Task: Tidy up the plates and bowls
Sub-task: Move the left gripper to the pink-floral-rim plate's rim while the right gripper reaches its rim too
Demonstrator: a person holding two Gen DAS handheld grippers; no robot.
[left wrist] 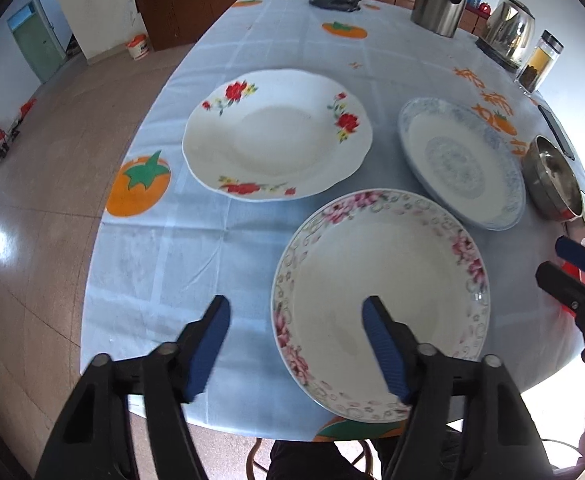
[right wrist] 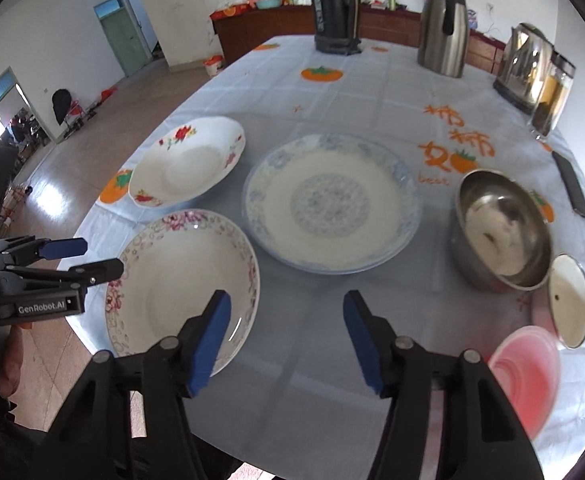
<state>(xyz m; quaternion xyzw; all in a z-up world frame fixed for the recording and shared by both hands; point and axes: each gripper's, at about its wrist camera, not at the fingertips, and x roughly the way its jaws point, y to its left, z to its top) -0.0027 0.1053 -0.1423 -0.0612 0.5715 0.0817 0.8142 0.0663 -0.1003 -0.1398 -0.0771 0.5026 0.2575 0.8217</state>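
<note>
Pink-flowered white ceramic plate [left wrist: 380, 304] lies at the near edge of the blue-clothed worktop [left wrist: 252, 60], the left tool [left wrist: 296, 340] spread open over its rim. Right tool [right wrist: 286, 336] hovers open beside it, before the blue-patterned plate [right wrist: 332, 204] and steel bowl [right wrist: 502, 228].

The plates [right wrist: 330, 204] look like glossy glazed ceramic. The bowl [right wrist: 502, 228], right of centre, is shiny metal. The tablecloth [left wrist: 292, 56] is matt, creased cloth, the floor [left wrist: 32, 184] at left polished.

Red-flower plate [left wrist: 276, 136]; blue-patterned plate [left wrist: 460, 160]; pink-floral plate [left wrist: 380, 300]; blue-padded tongs [left wrist: 296, 344].
</note>
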